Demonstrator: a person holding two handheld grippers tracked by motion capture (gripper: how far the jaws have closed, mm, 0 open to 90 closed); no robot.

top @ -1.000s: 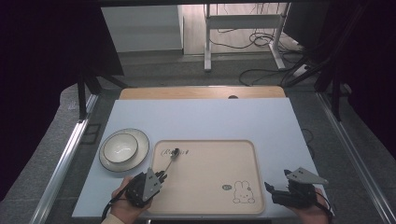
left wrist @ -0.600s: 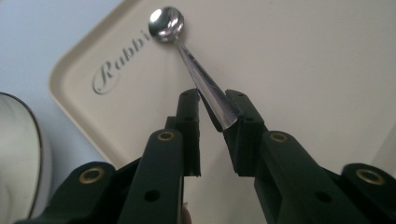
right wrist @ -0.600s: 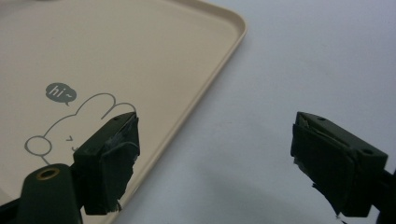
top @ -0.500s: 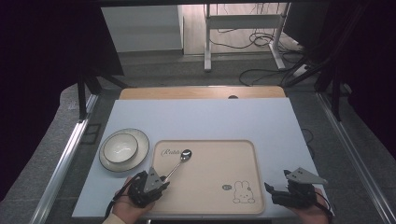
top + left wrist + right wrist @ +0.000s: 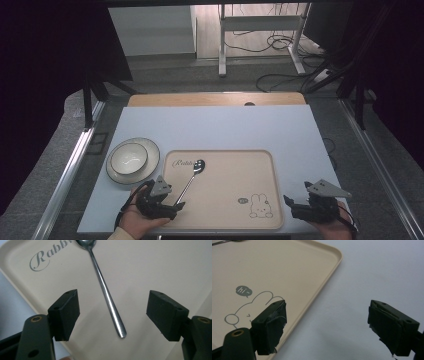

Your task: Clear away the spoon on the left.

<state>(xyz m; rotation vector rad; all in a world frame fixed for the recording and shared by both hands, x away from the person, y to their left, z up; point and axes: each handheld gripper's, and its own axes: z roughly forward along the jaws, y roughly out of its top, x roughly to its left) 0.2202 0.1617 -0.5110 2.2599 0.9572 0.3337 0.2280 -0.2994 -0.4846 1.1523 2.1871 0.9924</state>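
A metal spoon (image 5: pixel 192 177) lies on the beige rabbit-print tray (image 5: pixel 260 165), bowl end far, handle toward me. My left gripper (image 5: pixel 176 205) sits at the tray's near left corner. In the left gripper view its jaws have just been opening, and they stand wide on either side of the spoon (image 5: pixel 107 295) handle without touching it. The left gripper (image 5: pixel 112 300) is open. My right gripper (image 5: pixel 295 206) rests off the tray's near right corner. In its own view the right gripper (image 5: pixel 327 310) is open, with nothing between the pads, over the tray (image 5: pixel 287 265) edge and the table.
A white bowl (image 5: pixel 129 156) sits on a plate (image 5: pixel 150 150) left of the tray. The pale blue table (image 5: pixel 225 127) has a wooden strip (image 5: pixel 215 99) along its far edge. Metal rails flank the table, and desk legs and cables lie on the floor beyond.
The left gripper's jaws have opened and let go of the spoon handle. The spoon's bowl swung slightly right and it now lies flat on the tray. The right gripper has not moved.
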